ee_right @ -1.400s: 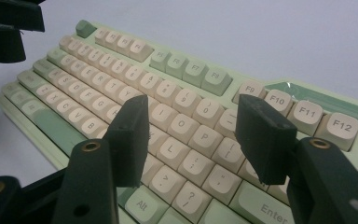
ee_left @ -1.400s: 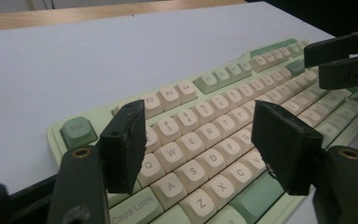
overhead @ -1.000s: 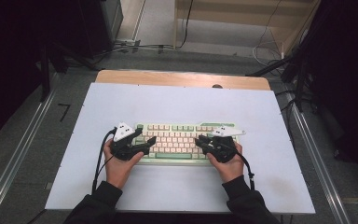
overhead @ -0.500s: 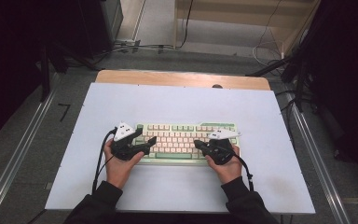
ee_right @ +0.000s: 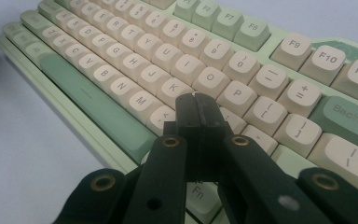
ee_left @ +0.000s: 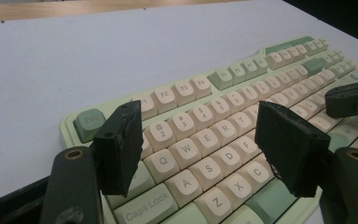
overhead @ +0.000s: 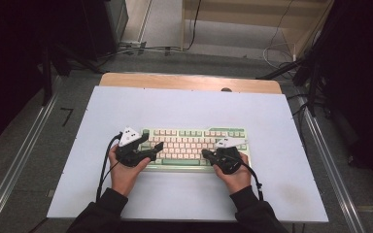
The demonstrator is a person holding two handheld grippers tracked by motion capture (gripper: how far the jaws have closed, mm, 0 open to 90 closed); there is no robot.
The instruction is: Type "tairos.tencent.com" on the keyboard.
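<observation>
A pale green keyboard (overhead: 195,148) with cream keys lies flat on the white worktop (overhead: 189,109), near the person's edge and about midway across it, its long side running left to right in the high view. No box, tray or other container stands on the worktop, so nothing is held inside anything. The left hand-held gripper (overhead: 156,149) hovers over the keyboard's left end; in the left gripper view (ee_left: 205,149) its two black jaws stand wide apart with nothing between them, framing the Q, W, A and S keys below without touching them. The right hand-held gripper (overhead: 206,153) sits over the right half of the keyboard; in the right gripper view (ee_right: 198,109) its jaws have just been closing and are now pressed flat together with nothing between them, their tip just above the keys beside M and K. Whether that tip actually touches a key cannot be told. In the left gripper view the far right end of the keyboard is cut off by the picture's edge, and a dark jaw of the other gripper (ee_left: 352,98) covers some keys there. In the right gripper view the jaws hide the keys directly under them. The person's hands (overhead: 126,174) cover the keyboard's front edge at both ends in the high view.
</observation>
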